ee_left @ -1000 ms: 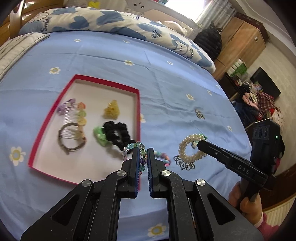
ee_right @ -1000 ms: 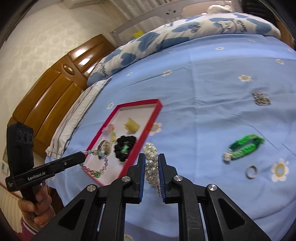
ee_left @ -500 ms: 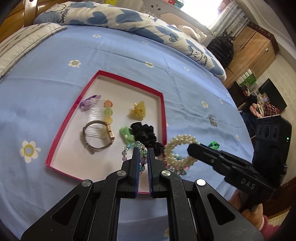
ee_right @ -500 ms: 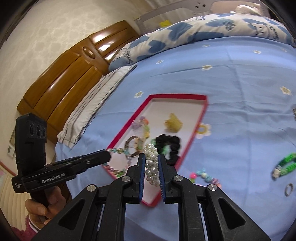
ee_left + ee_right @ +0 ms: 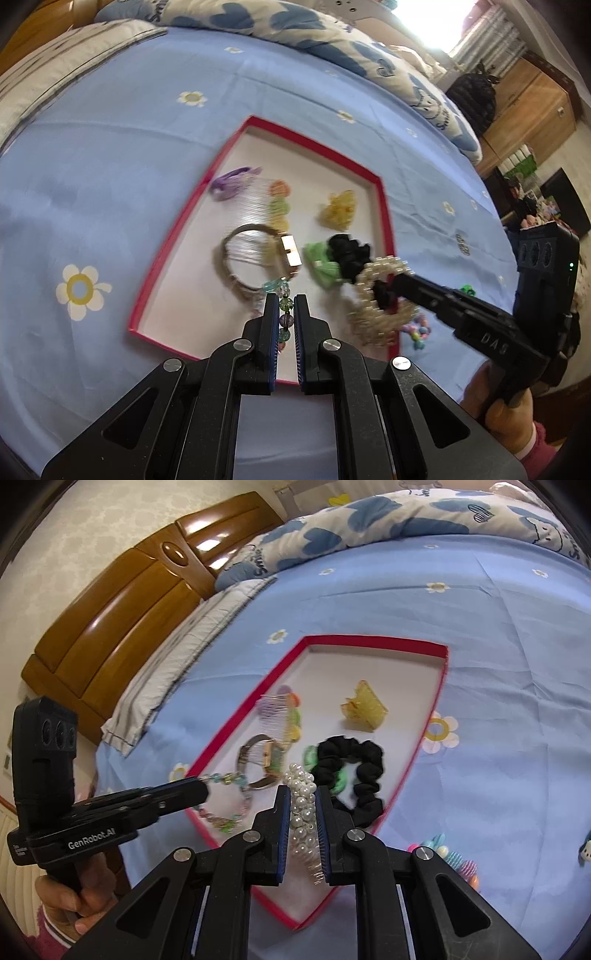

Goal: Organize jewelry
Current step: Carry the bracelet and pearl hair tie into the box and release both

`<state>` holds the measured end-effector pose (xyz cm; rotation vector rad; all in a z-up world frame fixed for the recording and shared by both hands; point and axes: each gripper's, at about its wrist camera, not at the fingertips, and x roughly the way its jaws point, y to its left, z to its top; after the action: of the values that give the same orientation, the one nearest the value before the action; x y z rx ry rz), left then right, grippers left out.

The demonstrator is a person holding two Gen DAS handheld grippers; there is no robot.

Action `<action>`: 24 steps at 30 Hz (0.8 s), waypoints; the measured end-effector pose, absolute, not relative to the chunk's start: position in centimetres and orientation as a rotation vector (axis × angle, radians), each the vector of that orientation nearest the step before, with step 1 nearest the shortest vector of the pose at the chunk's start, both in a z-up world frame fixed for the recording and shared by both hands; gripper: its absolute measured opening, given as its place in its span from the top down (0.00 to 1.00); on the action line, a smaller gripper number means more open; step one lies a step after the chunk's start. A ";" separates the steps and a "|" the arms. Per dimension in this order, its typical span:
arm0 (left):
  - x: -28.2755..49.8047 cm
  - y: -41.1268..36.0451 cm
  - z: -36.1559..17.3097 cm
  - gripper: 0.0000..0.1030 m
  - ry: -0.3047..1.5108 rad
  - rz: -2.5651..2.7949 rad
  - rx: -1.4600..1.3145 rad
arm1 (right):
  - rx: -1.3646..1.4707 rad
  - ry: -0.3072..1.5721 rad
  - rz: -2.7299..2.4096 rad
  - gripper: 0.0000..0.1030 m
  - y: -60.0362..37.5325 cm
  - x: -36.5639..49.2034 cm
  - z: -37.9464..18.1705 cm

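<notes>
Left tongs pinching beaded bracelet, right tongs pinching pearl bracelet; both held over red tray, likely for release inside beside black scrunchie.

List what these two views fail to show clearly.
- Beaded bracelet: left wrist view, lower loop hidden by the left tongs.
- Pearl bracelet: right wrist view, lower part hidden by the right tongs.
- Comb: left wrist view, teeth smeared by motion blur.
</notes>
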<state>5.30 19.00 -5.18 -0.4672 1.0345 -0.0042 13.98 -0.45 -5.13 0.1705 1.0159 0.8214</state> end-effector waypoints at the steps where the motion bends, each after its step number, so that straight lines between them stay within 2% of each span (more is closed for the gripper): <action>1: 5.3 19.3 -5.5 0.94 1.039 0.005 -0.471 | 0.168 1.020 0.812 0.87 -0.5 14.3 -5.4; 17: 5.5 21.5 -8.5 0.94 1.097 0.093 -0.489 | 0.121 1.058 0.755 0.87 0.0 16.1 -7.6; 24: 5.9 21.3 -8.7 0.94 1.105 0.122 -0.467 | 0.119 1.059 0.756 0.83 0.1 16.2 -7.6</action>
<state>5.88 21.35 -8.69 -0.4669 1.1050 0.1221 16.21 0.11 -7.59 0.1186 1.0589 0.7564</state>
